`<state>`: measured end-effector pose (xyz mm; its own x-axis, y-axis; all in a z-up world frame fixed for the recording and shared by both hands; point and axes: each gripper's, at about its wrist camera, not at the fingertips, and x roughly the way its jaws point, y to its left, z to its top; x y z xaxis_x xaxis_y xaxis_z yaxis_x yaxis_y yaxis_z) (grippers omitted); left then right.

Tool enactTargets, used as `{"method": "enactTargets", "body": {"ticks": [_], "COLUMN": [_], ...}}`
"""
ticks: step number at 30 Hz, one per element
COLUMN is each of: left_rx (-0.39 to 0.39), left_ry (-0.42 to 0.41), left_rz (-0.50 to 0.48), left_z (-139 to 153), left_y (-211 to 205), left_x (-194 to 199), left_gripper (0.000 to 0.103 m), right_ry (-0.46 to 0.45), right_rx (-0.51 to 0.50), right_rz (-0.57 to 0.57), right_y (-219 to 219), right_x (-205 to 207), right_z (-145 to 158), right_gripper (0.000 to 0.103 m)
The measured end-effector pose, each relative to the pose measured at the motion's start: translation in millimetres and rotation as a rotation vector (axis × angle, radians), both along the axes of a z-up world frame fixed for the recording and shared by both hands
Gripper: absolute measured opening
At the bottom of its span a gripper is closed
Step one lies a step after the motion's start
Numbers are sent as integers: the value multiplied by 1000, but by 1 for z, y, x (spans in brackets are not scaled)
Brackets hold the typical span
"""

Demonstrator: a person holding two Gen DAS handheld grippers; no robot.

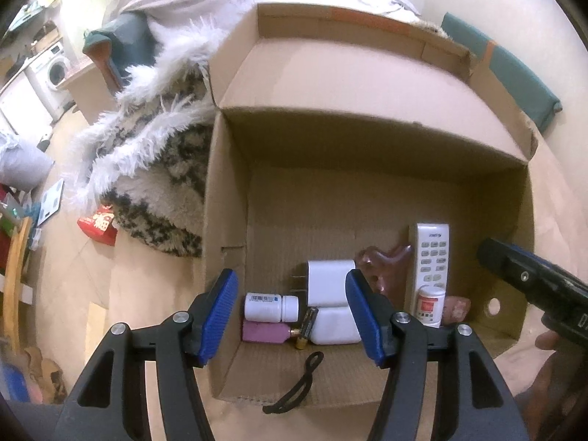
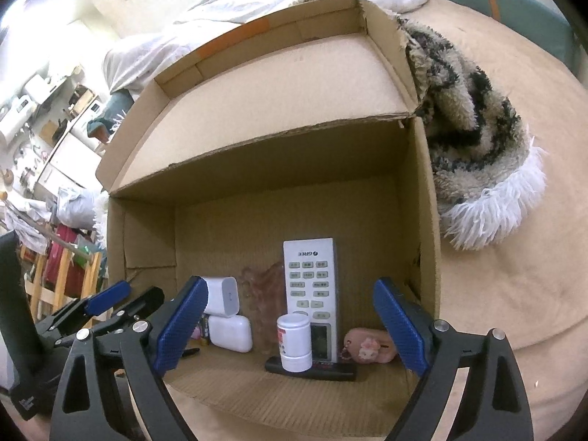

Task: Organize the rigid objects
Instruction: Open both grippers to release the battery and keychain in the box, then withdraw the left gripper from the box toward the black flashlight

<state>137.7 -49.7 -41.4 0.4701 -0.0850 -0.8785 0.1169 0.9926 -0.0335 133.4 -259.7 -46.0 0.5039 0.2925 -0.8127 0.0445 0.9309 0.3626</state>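
An open cardboard box [image 1: 367, 191] [image 2: 275, 191] rests on a tan bed. Along its near wall lie a white pill bottle [image 1: 271, 307], a pink block [image 1: 262, 332], a battery [image 1: 307, 327], a white charger [image 1: 330, 281] [image 2: 222, 294] and a white case [image 1: 336, 325] [image 2: 231, 332]. A white remote [image 1: 433, 257] [image 2: 310, 283] leans beside a translucent pink tool [image 1: 386, 261]. A small white jar [image 2: 294, 343] stands upright. My left gripper [image 1: 290, 275] hangs open above the bottles, holding nothing. My right gripper [image 2: 291, 282] is open wide over the jar, empty.
A black loop cord [image 1: 294, 386] lies on the box floor and a pink keychain pouch [image 2: 369, 345] in its corner. A shaggy patterned blanket [image 2: 470, 139] presses against the box side. A red packet [image 1: 97, 224] lies beside the bed. A wooden rack [image 2: 62, 275] stands left.
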Motion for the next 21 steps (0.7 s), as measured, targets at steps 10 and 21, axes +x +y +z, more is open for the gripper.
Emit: {"method": "enactTargets", "body": {"ticks": [10, 21], "left_rx": [-28, -47], "left_ry": [-20, 133], "left_rz": [29, 95], "left_z": [13, -31], "left_y": [21, 43], "left_x": [-41, -86], "left_gripper": [58, 63], "right_ry": [10, 201], "right_rx": [-3, 19], "right_rz": [-5, -86], "right_y": [-9, -23], "right_x": [-41, -86], "right_z": [12, -26], "right_gripper": [97, 97]}}
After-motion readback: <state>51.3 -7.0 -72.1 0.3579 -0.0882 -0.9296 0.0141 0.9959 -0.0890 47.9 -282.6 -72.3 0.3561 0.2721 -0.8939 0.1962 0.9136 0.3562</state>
